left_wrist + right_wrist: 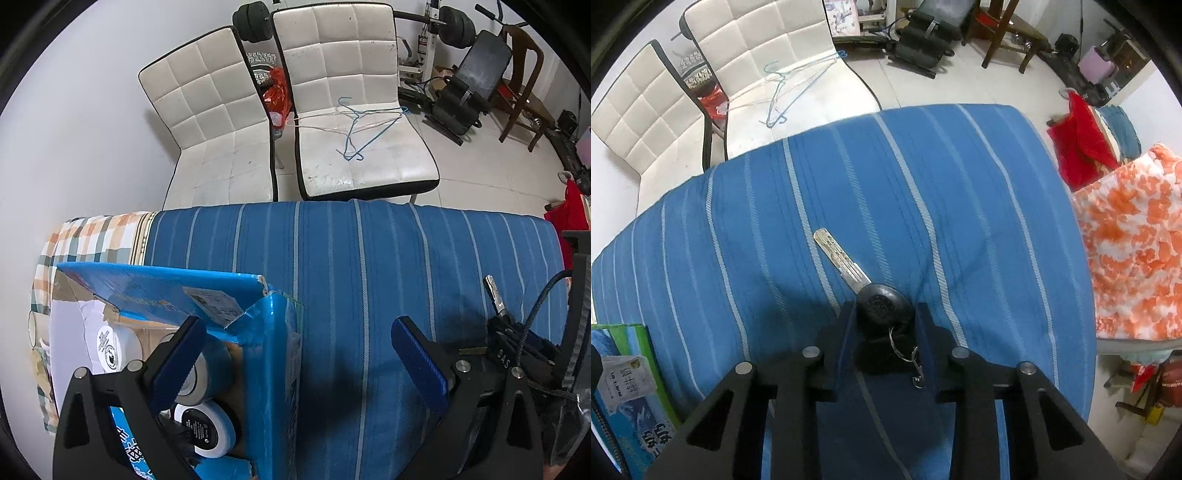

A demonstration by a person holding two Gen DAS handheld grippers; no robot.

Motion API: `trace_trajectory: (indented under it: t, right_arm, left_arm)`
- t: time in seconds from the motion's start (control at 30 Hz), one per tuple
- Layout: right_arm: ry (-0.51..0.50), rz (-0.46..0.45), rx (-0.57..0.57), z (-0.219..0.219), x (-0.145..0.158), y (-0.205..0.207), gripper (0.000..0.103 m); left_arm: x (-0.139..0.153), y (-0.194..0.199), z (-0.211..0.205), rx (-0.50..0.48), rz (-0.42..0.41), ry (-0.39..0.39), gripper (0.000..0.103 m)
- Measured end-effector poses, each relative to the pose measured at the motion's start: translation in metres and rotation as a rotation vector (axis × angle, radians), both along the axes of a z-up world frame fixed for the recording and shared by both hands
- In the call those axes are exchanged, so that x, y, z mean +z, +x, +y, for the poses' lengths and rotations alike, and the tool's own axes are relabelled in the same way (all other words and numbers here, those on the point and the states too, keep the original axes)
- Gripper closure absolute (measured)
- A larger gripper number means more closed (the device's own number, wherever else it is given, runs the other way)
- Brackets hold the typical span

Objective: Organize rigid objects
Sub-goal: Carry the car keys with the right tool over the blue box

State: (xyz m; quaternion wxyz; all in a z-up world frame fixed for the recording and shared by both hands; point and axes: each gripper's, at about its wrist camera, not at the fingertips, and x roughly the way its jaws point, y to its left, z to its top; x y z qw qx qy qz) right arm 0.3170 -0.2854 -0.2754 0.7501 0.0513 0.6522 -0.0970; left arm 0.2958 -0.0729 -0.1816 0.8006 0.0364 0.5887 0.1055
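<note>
Striped cloth (923,192): key (882,304) between right tool (884,314) tips.

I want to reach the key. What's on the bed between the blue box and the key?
Nothing, only bare striped cloth between box and key, in the left wrist view.

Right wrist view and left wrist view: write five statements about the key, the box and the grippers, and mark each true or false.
1. The right gripper is shut on the key by its black head. True.
2. The key's metal blade points back between the fingers. False: it sticks out ahead of the fingertips, over the blue striped cloth.
3. The left gripper holds a jar. False: its jaws are open and hold nothing.
4. The blue cardboard box is open, with round containers inside. True.
5. The key lies inside the box. False: it is on the cloth, outside it.
</note>
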Motion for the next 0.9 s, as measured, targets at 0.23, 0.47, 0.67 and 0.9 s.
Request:
trace_trajectory:
  t: [0.23, 0.47, 0.67, 0.9]
  right_arm:
    - [0.023, -0.065, 0.01, 0.003, 0.043, -0.017, 0.07]
    - [0.048, -0.158, 0.067, 0.027, 0.103, -0.052, 0.07]
    - [0.082, -0.231, 0.119, 0.058, 0.158, -0.095, 0.07]
    - [0.156, -0.297, 0.19, 0.113, 0.221, -0.151, 0.07]
  left_arm:
    - [0.019, -0.012, 0.001, -0.029, -0.017, -0.054, 0.0]
    - [0.047, -0.036, 0.011, -0.056, -0.058, -0.079, 0.0]
    - [0.08, -0.068, 0.039, -0.055, -0.113, -0.134, 0.0]
    - [0.121, -0.115, 0.1, -0.037, -0.141, -0.169, 0.0]
